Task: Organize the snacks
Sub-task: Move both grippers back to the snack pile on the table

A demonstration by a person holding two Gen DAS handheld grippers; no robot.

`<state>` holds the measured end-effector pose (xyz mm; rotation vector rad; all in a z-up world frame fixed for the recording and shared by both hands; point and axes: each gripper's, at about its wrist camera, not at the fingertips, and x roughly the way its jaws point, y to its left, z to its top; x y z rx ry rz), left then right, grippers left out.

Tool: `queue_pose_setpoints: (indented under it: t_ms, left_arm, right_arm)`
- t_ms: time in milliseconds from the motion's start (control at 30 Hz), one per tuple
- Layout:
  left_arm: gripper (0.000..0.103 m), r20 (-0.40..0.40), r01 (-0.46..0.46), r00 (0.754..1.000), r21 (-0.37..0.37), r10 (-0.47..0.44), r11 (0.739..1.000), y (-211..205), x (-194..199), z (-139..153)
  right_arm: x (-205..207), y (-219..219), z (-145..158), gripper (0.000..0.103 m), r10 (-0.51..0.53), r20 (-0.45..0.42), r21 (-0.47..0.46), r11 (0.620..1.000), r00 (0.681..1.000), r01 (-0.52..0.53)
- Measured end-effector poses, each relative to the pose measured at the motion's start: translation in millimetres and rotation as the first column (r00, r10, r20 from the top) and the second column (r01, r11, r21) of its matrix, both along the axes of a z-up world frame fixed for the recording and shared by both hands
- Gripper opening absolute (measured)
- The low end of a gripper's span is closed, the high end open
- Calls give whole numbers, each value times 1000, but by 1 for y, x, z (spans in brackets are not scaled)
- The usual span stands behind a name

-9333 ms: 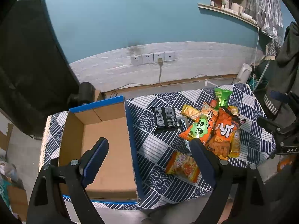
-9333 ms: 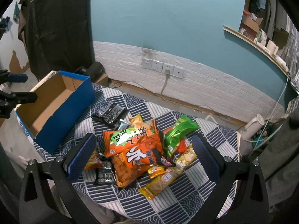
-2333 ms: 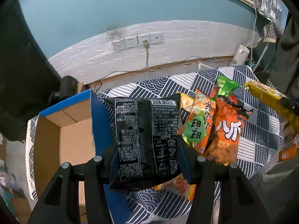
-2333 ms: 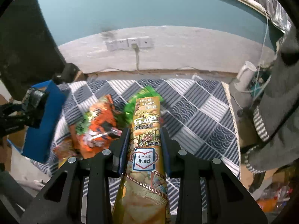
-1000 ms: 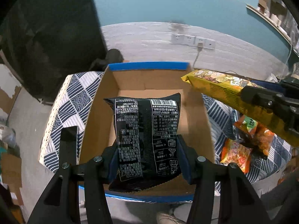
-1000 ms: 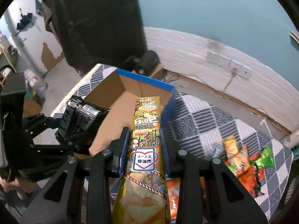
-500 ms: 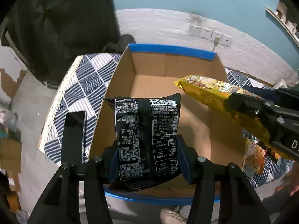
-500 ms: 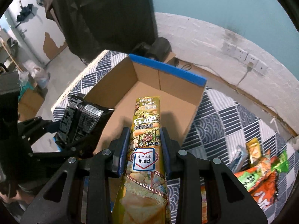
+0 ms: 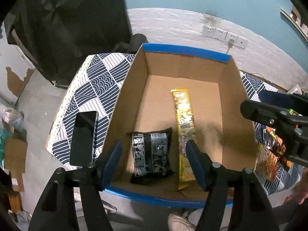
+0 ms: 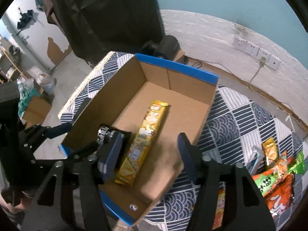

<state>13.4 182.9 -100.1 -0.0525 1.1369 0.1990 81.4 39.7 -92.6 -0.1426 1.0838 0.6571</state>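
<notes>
Bottom of left wrist view: left gripper (image 9: 154, 158), fingers spread wide and released, holding nothing, above near wall of cardboard box (image 9: 236, 94). Just beyond, lower centre: black snack packet (image 9: 152, 155) flat on box floor. Immediately to its right: long yellow snack packet (image 9: 183, 130), lengthwise toward far wall. Bottom of right wrist view: right gripper (image 10: 149, 157), likewise spread and released, over same box. Left of box: dark phone (image 9: 82, 138) on patterned tablecloth (image 9: 94, 90). Lower right of right wrist view: remaining snack pile (image 10: 277, 175) on cloth. Upper right: wall sockets (image 9: 224, 35).
</notes>
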Motion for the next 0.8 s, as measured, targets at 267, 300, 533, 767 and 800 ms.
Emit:
queue_pose_setpoints:
  t_ms: [267, 300, 533, 767, 800]
  left_arm:
    - [71, -2, 39, 999, -2, -39, 999, -17, 0, 4]
    - [71, -1, 42, 999, -3, -42, 999, -20, 1, 5]
    - [73, 7, 69, 998, -37, -68, 997, -35, 4, 14]
    - [73, 21, 117, 993, -65, -116, 991, -62, 5, 23]
    - [73, 27, 128, 992, -68, -126, 990, -68, 5, 25]
  right_arm:
    - [-3, -26, 8, 72, -45, 8, -20, 999, 999, 45]
    - [-4, -32, 9, 73, -56, 9, -26, 998, 998, 56]
    - [-7, -72, 14, 75, -133, 11, -49, 990, 991, 134]
    - [-18, -110, 23, 78, -181, 33, -46, 982, 983, 182]
    - [-20, -114, 23, 78, -185, 33, -47, 981, 982, 186]
